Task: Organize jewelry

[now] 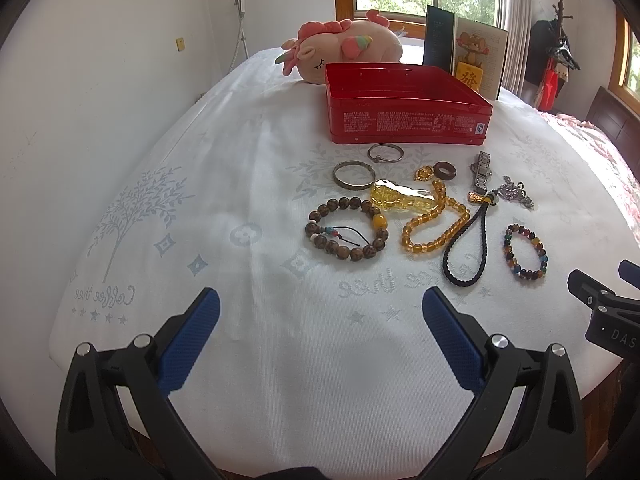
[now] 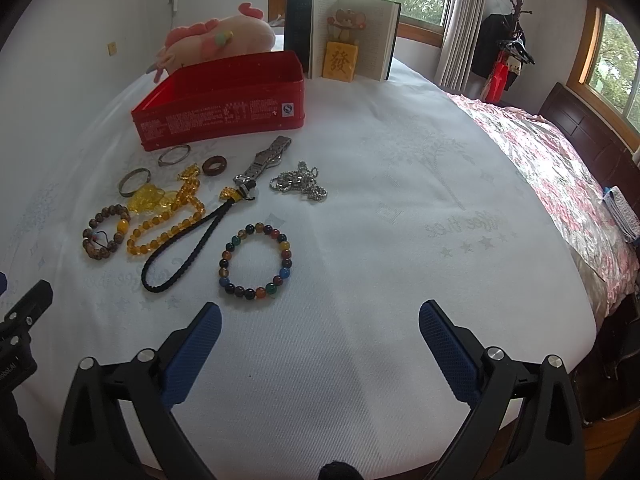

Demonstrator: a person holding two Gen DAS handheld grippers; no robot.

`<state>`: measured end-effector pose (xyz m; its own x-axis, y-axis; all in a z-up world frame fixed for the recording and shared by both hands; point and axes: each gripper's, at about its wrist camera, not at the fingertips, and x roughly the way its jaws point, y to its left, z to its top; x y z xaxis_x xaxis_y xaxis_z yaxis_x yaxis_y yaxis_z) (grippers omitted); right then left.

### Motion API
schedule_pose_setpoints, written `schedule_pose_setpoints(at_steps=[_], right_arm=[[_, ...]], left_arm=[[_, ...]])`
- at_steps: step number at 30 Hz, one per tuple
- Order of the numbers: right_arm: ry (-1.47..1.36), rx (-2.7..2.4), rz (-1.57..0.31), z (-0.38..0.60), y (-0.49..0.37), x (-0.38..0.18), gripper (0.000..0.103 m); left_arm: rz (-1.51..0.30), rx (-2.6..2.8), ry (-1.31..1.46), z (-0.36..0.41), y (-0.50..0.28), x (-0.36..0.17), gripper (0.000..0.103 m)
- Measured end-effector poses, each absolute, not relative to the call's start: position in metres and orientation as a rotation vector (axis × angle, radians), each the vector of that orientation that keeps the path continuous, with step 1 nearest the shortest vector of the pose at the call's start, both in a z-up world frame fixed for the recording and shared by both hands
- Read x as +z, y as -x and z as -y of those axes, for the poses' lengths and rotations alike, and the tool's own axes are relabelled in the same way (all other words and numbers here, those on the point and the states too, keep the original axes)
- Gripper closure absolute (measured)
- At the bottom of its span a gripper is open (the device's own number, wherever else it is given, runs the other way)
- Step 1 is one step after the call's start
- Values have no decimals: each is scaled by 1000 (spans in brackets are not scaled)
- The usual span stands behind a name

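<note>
From your left wrist camera, your left gripper hangs over the white patterned bedsheet with its blue-padded fingers spread wide and nothing between them. Ahead stands the open red rectangular tin box, and the jewelry lies in front of it: two plain metal bangles, a brown wooden-bead bracelet with one yellow bead, a clear yellow carved pendant touching a string of amber beads, a dark brown ring, a steel watch, a black braided cord loop and a multicoloured bead bracelet farthest right. A pink plush toy lies behind the box. From your right wrist camera, your right gripper is likewise spread and empty, with the multicoloured bead bracelet lying just ahead of its left finger. The black braided cord loop lies beside that bracelet, a tangled silver chain farther back, and the red tin box beyond them, in front of an open book standing upright.
</note>
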<state>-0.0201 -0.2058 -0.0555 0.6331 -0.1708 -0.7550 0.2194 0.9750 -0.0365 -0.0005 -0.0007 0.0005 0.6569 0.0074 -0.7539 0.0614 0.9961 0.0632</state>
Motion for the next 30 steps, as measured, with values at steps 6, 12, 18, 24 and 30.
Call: schedule_pose_setpoints(at_steps=[6,12,18,24,30], right_arm=[[-60,-221,-858,203,21,-58,4],[-61,-221,-859,202,21,-59,4],[-62,-221,-861,203,20,-59,4],[-63,-220,-861,202,20,-60,4],[-67,-212,-862,200,20,-63,4]], left_arm=[[-855,-31,-87,1,0,0,3],[-855,-31,-87,-1,0,-1,3],[-854,-31,-87,-5,-1,-5,3],[-855,-31,-88,-6,0,-5,3],[-857,-31,-88,-6,0,-5,3]])
